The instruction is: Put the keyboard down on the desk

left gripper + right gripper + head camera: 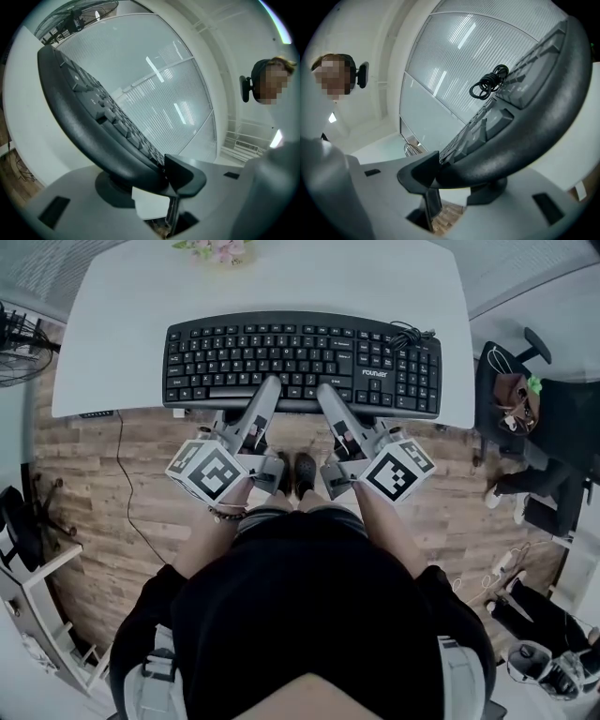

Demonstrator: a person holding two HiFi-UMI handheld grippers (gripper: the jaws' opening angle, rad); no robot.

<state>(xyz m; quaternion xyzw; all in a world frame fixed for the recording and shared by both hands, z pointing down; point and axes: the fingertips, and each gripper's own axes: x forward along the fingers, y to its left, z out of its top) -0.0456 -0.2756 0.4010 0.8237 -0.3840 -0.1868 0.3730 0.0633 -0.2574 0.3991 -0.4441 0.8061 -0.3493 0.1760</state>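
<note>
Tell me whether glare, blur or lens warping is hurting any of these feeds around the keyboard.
Head view: sharp, evenly lit, the desk bowed by the fisheye. Left gripper view: keyboard looms soft and dark, light streaks on the bright panel behind. Right gripper view: same warping, coiled cable crisp against the glare.

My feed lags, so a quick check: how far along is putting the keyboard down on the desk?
Done: the keyboard is over the desk, parallel to its near edge. In hand: left gripper and right gripper are each shut on the keyboard's front edge. Left: I cannot tell whether it rests on the desk yet; set it flat, then open both.
</note>
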